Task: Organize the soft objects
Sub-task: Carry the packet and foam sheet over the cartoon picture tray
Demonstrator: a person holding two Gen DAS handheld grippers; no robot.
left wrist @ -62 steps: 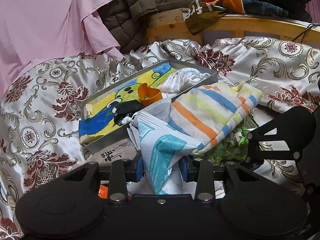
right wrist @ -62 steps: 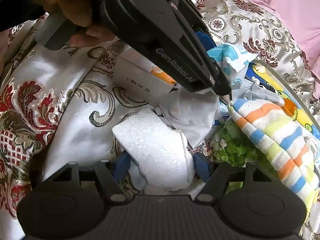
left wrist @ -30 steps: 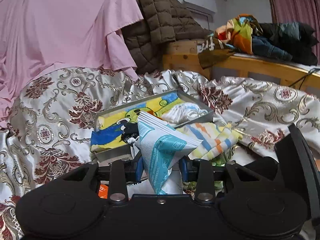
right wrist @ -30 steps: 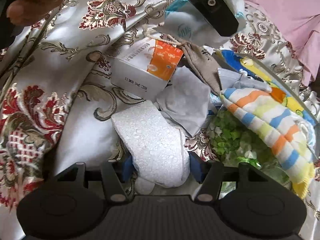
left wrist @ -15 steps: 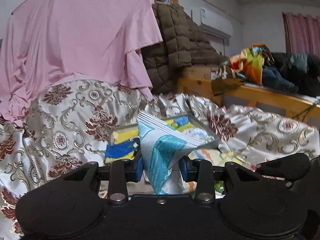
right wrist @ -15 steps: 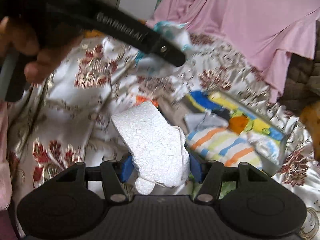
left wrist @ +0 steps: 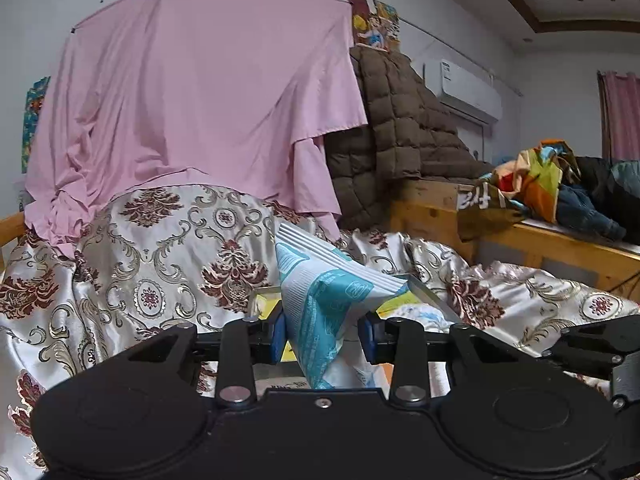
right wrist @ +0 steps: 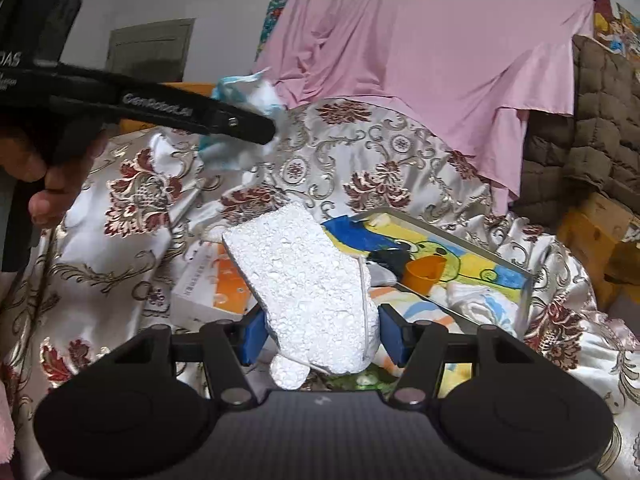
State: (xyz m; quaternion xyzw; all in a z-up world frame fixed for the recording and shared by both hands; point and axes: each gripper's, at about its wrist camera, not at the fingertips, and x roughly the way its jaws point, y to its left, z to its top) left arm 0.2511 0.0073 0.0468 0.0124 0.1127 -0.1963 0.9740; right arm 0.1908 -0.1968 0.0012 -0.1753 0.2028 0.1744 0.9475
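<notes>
On the left, the left gripper [left wrist: 322, 338] pinches a blue-and-white plastic packet [left wrist: 324, 300] between its blue pads, the packet standing up clear of the brocade bedspread [left wrist: 152, 264]. From the right wrist view that same gripper shows as a dark arm in a hand [right wrist: 48, 172] at upper left, the packet bunched at its tip. Further right, the right gripper [right wrist: 320, 338] is clamped on a white foam piece [right wrist: 304, 280], which juts forward above the clutter. Beyond it lies the open tin tray [right wrist: 524, 292] with a cartoon lining, holding an orange cup [right wrist: 424, 272], a dark bundle and a white cloth. This looks like the carry step, both pieces lifted and not yet placed. Next, each needs bringing over the tray and lowering into a free patch before the jaws part.
</notes>
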